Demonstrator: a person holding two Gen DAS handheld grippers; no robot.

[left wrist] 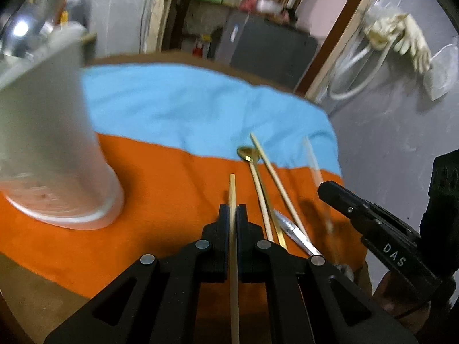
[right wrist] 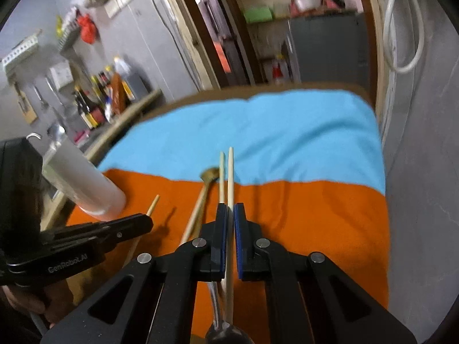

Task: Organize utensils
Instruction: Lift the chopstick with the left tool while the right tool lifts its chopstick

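The left gripper (left wrist: 232,215) pinches one wooden chopstick (left wrist: 232,189) along its length; the right gripper (right wrist: 231,215) clamps another chopstick (right wrist: 230,172). Such thin grips could let either stick pivot or slide out. On the orange cloth (left wrist: 160,177) lie a gold spoon (left wrist: 249,154), a loose chopstick (left wrist: 275,177) and a metal utensil (left wrist: 292,229). A swing could tip the white holder (left wrist: 57,149).

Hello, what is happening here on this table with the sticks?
A person is sorting utensils with two hand-held tongs. The left tongs are shut on one wooden chopstick. The right tongs are shut on another chopstick. A gold spoon and one more chopstick lie on the orange and blue cloth. A white holder cup stands at the left.
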